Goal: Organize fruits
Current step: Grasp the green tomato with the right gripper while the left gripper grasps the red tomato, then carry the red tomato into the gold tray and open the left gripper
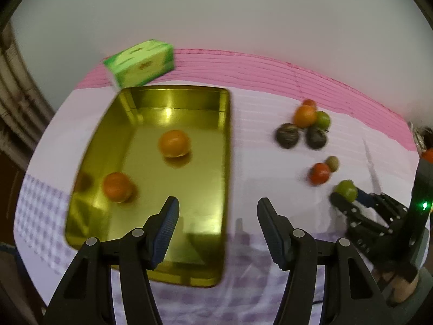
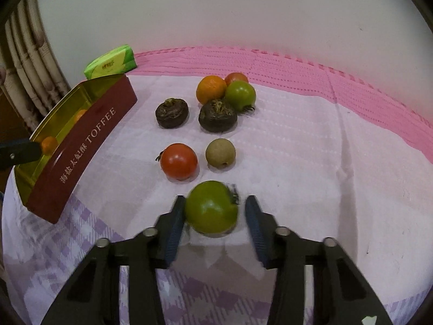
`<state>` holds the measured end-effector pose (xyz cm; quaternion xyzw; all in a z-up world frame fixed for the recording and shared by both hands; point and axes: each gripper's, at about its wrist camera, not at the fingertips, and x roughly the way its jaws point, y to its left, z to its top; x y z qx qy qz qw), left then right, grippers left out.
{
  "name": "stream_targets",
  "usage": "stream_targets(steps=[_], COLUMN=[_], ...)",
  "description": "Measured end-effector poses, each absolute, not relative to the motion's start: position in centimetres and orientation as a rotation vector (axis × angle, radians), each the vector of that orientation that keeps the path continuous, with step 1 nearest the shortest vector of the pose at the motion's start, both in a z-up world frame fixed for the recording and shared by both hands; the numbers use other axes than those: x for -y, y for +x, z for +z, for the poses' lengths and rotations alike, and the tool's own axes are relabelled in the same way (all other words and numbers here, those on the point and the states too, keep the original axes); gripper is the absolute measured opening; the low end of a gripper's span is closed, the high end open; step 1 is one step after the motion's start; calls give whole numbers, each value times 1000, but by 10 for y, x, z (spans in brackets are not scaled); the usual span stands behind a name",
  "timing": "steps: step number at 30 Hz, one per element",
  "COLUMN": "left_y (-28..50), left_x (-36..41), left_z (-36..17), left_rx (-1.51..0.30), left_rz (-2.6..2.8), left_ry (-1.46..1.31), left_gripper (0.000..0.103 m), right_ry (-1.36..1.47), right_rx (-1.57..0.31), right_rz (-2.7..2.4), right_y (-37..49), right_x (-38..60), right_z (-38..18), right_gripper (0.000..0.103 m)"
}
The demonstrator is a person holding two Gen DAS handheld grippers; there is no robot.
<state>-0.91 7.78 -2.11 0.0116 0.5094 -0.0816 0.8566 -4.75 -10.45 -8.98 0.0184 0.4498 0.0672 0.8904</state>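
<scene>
A gold tin (image 1: pixel 226 162) with red outer walls (image 2: pixel 89 140) lies on the left and holds two oranges (image 1: pixel 174 143) (image 1: pixel 117 187). My left gripper (image 1: pixel 217 211) hangs open over the tin's near right corner, with nothing between its fingers. A green tomato (image 2: pixel 211 208) rests on the cloth between the fingers of my right gripper (image 2: pixel 215 211). The left pad touches it and a narrow gap shows at the right pad. From the left wrist view, the right gripper (image 1: pixel 343 200) reaches in from the right with that green tomato (image 1: pixel 346 189) at its tips.
Loose on the cloth beyond are a red tomato (image 2: pixel 178 161), a tan round fruit (image 2: pixel 220 152), two dark water chestnuts (image 2: pixel 171 113) (image 2: pixel 217 115), an orange (image 2: pixel 211 89), another green tomato (image 2: pixel 240 94) and a second red tomato (image 2: pixel 236 77). A green tissue pack (image 2: pixel 109 62) sits behind the tin.
</scene>
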Motion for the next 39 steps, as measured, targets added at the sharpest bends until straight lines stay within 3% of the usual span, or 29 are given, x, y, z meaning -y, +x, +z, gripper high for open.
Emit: stream_targets(steps=[14,27,33,39], left_y=[10,26,33,35], left_x=[8,62,65,65], left_z=[-48,-75,-80,-82], left_rx=[-1110,-1135,-1135,-1129], left_rz=[-292,-335,-330,-336], left_ry=[9,105,100,103], left_gripper=[61,61,54,36], right_ry=[16,16,23,24], right_rx=[-877,-872,-872,-872], right_rz=[-85,-89,-87,-86], right_y=[-27,-22,-23,-22], right_x=[186,198,199,198], right_z=[-91,-92,-92,-92], right_gripper=[33,34,34,34])
